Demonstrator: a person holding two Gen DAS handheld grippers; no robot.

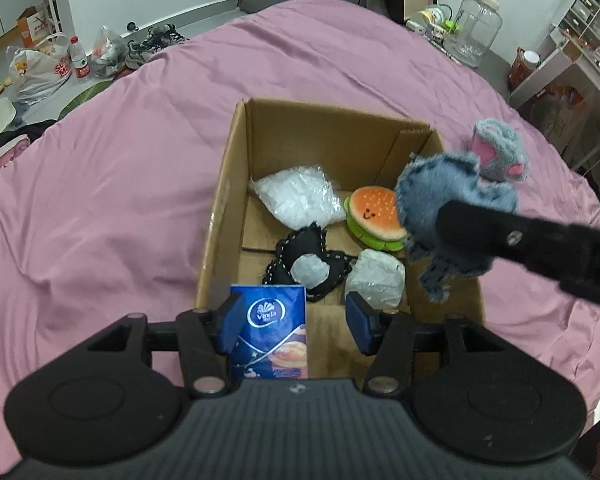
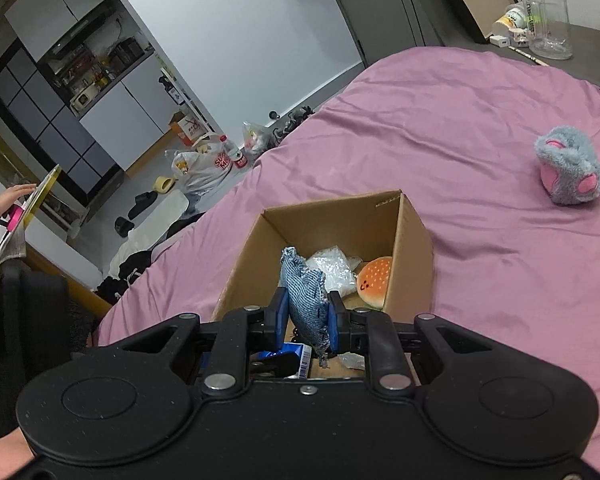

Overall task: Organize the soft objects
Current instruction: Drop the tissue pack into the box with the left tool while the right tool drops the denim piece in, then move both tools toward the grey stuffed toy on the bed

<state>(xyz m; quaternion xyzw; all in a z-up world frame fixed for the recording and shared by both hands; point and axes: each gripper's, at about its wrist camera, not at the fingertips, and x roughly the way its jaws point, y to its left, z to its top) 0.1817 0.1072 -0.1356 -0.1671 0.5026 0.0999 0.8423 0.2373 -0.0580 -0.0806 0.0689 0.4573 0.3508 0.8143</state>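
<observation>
An open cardboard box (image 1: 224, 200) (image 2: 414, 236) stands on the pink bedspread. Inside lie a burger plush (image 1: 374, 212) (image 2: 374, 280), a clear plastic bag (image 1: 296, 196), a black stitched cushion (image 1: 300, 252) and a white wrapped lump (image 1: 376, 276). My left gripper (image 1: 294, 316) is open over the box's near side. A blue Vinda tissue pack (image 1: 270, 328) stands between its pads, against the left pad and apart from the right one. My right gripper (image 2: 306, 312) (image 1: 452, 220) is shut on a blue denim cushion (image 2: 306, 296) (image 1: 432, 196) above the box's right side. A grey and pink plush (image 2: 570, 172) (image 1: 500, 152) lies on the bed beyond.
Left of the bed, the floor holds plastic bags (image 1: 40, 68), a water bottle (image 1: 78, 58) and shoes (image 1: 148, 46). A large clear jar (image 1: 474, 28) and shelves (image 1: 572, 60) stand at the right. A person's hand (image 2: 8, 200) holds papers at the far left.
</observation>
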